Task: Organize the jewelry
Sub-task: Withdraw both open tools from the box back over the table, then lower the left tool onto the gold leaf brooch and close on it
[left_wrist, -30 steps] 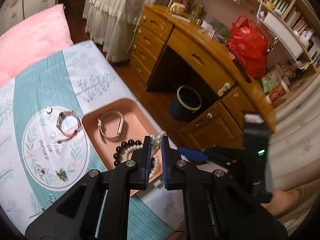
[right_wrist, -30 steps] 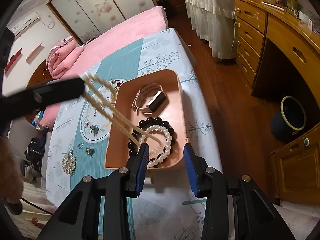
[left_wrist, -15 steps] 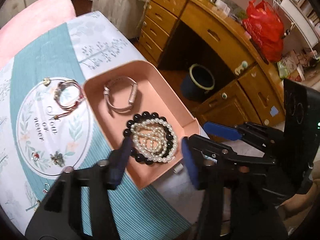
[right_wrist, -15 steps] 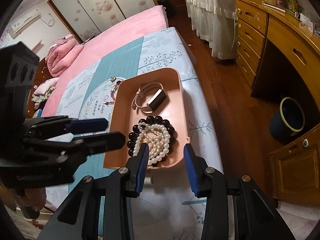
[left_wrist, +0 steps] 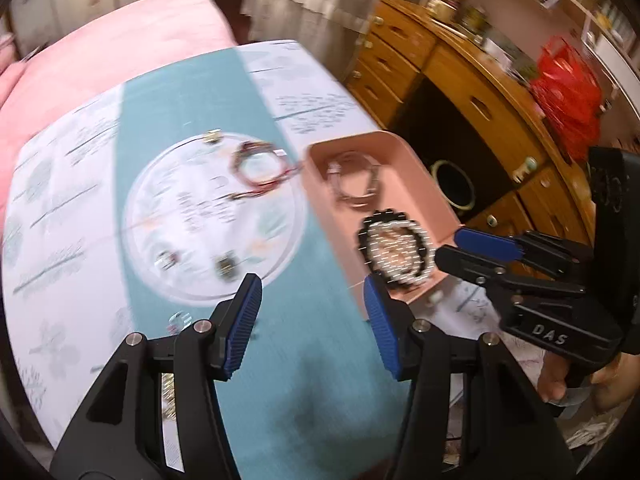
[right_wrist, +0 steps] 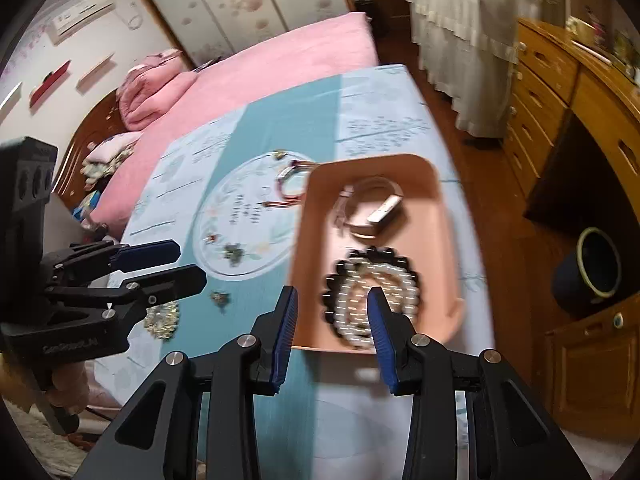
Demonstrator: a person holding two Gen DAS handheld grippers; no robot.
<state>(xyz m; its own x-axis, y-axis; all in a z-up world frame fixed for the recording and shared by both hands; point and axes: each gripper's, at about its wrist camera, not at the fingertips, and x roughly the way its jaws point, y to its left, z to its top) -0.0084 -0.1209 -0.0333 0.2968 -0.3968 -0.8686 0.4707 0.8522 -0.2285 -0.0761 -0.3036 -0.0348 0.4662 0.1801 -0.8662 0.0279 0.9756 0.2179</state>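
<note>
1. The left gripper (left_wrist: 312,316) hangs over the teal band of the printed bedspread (left_wrist: 280,380), its two ribbed blue pads spread wide apart with nothing between them.
2. The right gripper (right_wrist: 332,332) also stands spread and empty, its blue pads framing the near end of the pink tray (right_wrist: 444,216). Seen from the left wrist camera, its black fingers reach toward the tray's near right corner.
3. The tray is a smooth, matte, salmon-pink rectangle with rounded corners and a low upright wall, resting on the bedspread near the bed's edge.
4. In the tray's near half lies a coiled white pearl strand (right_wrist: 376,292), ringed by a bracelet of round glossy black beads (right_wrist: 332,284); both are streaked by motion blur.
5. In the tray's far half lies a pale pink wristband (right_wrist: 372,208) with a slim rectangular face, curled into a loop.
6. Just outside the tray's far left corner, on the bedspread's white printed circle (left_wrist: 208,216), lies a red-corded bracelet (left_wrist: 260,166) with thin trailing cord ends.
7. Small brooch-like pieces sit on the near side of the circle (left_wrist: 228,266), too blurred to name exactly.
8. A sparkling gold-toned ornament (right_wrist: 160,320) lies on the cloth beneath the left gripper's fingers, seen from the right wrist camera.
9. Beyond the bed stand a glossy wooden desk (right_wrist: 560,92) with drawers and a dark round bin (right_wrist: 592,268).
</note>
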